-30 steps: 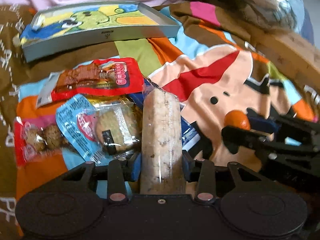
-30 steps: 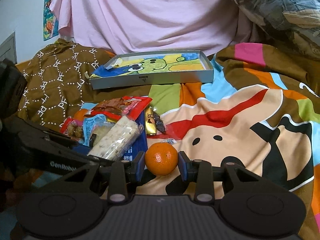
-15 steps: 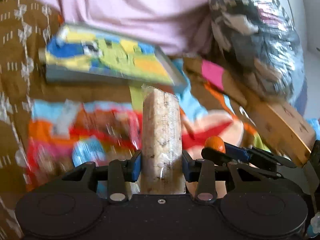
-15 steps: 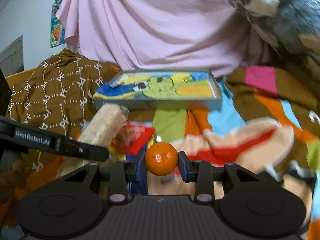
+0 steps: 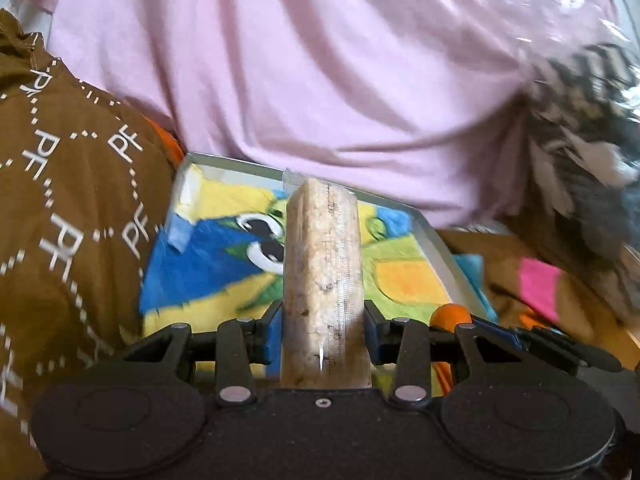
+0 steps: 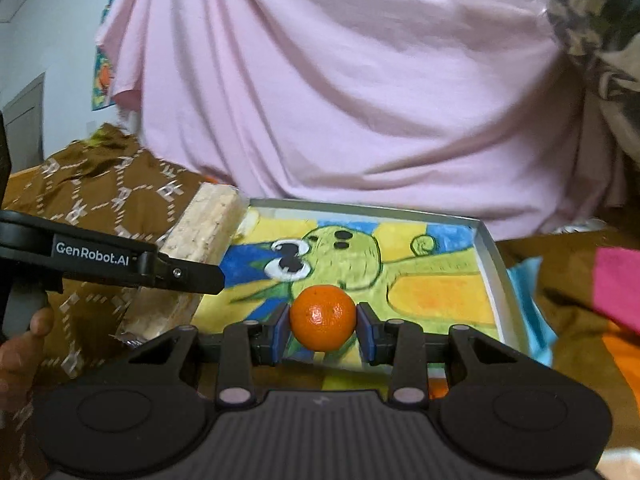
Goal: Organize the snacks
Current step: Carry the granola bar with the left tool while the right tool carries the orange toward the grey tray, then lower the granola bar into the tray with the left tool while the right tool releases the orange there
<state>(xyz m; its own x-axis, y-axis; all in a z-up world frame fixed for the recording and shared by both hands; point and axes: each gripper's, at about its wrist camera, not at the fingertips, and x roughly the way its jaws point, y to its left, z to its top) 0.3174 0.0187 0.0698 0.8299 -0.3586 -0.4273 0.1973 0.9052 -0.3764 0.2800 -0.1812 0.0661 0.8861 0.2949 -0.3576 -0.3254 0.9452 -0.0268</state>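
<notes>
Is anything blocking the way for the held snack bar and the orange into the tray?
Nothing visible: the tray floor is bare under the orange in the right gripper and the snack bar in the left gripper.

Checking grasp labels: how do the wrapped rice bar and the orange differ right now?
The rice bar is long, pale and in clear wrap; the orange is small, round, bright and bare. The bar sticks far past the left gripper jaws; the orange sits wholly between the right gripper jaws. Both are clamped, in front of the painted tray.

Pink sheet (image 6: 340, 92), pale wall (image 6: 52, 32)
</notes>
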